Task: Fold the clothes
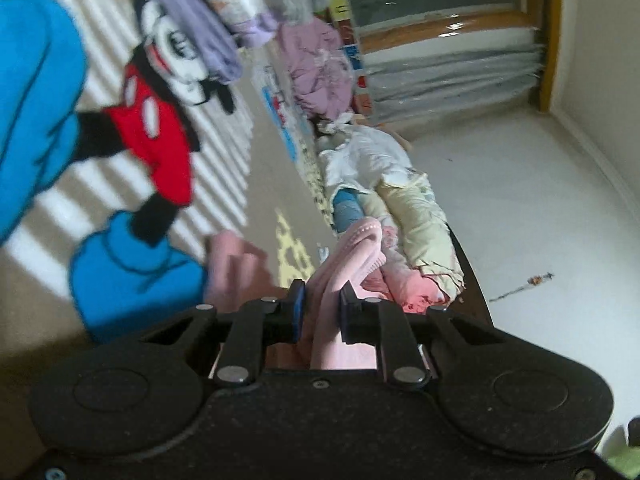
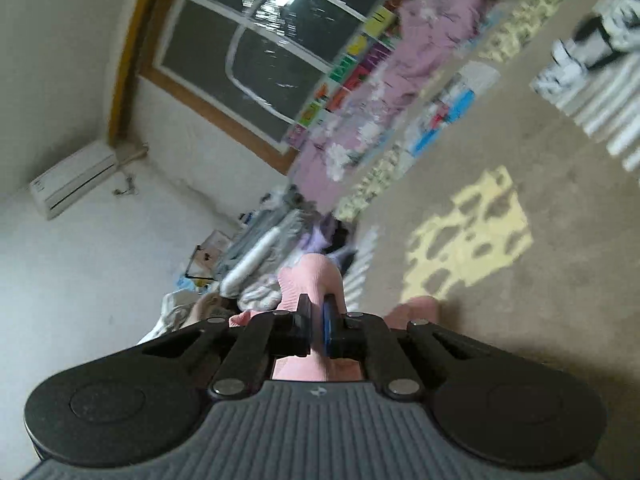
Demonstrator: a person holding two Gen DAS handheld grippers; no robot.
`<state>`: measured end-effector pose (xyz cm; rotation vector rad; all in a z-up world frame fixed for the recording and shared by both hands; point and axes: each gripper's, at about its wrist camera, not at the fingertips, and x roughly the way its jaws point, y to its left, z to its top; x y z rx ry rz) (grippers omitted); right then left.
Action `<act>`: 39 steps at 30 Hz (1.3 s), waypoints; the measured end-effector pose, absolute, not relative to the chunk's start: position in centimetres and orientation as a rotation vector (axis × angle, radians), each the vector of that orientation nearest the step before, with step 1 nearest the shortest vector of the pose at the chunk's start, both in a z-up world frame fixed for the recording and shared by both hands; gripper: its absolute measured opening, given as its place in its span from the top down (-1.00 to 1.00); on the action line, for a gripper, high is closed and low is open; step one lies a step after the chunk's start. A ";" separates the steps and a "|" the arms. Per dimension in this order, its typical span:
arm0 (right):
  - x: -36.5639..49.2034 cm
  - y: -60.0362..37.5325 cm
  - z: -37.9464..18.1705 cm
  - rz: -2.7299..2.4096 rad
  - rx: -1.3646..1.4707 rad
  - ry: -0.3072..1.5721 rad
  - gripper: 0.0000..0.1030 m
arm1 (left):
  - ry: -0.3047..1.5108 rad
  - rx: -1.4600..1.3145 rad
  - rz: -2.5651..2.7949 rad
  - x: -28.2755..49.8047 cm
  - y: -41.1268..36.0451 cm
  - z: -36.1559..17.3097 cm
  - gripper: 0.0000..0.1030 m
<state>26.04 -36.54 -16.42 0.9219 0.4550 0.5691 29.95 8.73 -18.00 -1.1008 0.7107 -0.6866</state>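
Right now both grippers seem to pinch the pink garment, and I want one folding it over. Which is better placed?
Probably left: left gripper holds the pink garment beside open blanket; right gripper faces clutter.

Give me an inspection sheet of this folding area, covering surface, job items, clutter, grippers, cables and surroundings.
Surface: beige bedspread with a cartoon mouse print.
Job's things: pink ribbed knit garment, bunched.
Clutter: row of crumpled clothes, lilac bundle, pale yellow piece.
Grippers: left hand-held gripper shut on the pink garment; right hand-held gripper shut on it too.
Cables: nothing seen.
Surroundings: wood-framed window, white wall air conditioner.
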 end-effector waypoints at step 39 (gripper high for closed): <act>28.1 -29.2 -16.0 0.476 0.217 0.551 0.34 | 0.601 -0.028 -0.584 29.8 -0.9 -15.1 0.01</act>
